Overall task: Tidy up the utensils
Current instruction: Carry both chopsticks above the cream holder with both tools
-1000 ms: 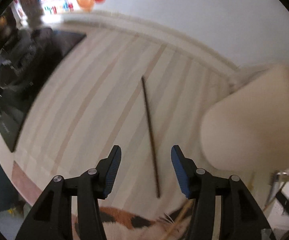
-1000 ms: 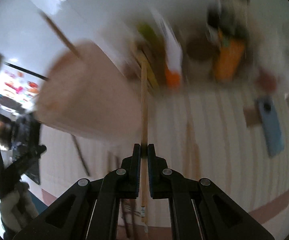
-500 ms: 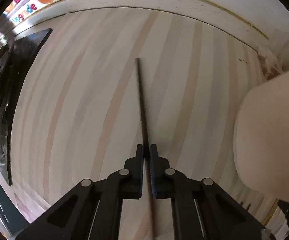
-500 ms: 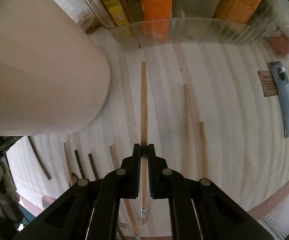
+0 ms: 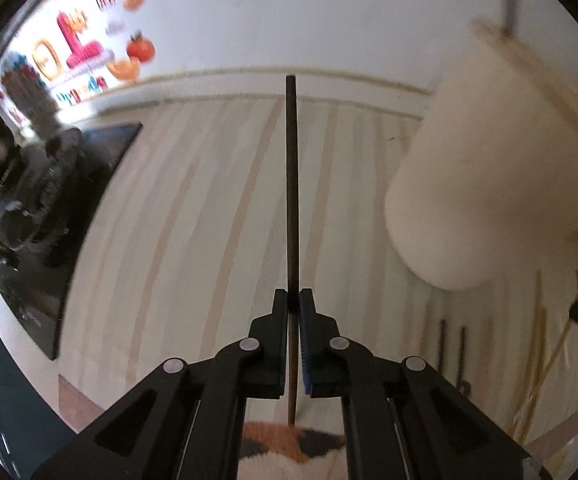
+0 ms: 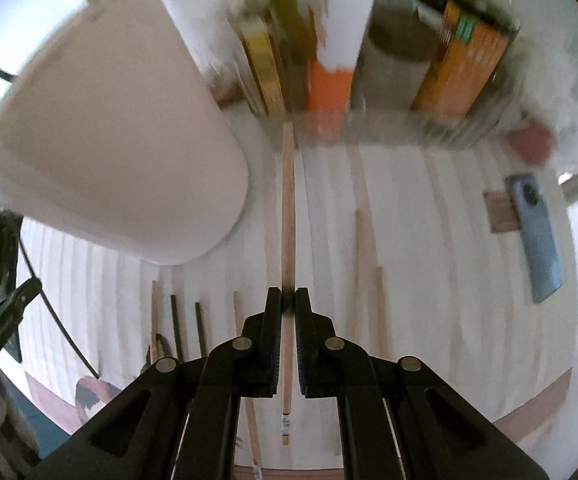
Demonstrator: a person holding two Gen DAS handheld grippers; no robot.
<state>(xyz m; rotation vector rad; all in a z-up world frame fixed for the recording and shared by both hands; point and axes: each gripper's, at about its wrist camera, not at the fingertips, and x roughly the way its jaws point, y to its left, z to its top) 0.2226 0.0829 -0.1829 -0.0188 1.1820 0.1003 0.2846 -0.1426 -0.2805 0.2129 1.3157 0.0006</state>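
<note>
colourful poster (image 5: 77,56) lettering too blurred to read, box (image 6: 465,68) print unreadable

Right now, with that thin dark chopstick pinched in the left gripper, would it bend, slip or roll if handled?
The dark chopstick probably stays stiff: it juts straight from the left gripper without sagging. It may pivot or slip, since the pads pinch only a short stretch of it. Set down on the striped mat, it could roll, being slim and apparently round.

Both wrist cameras look steeply down, close over the striped tabletop (image 5: 193,208), toward its wall edge, sharing the cream utensil holder (image 6: 113,128).
</note>
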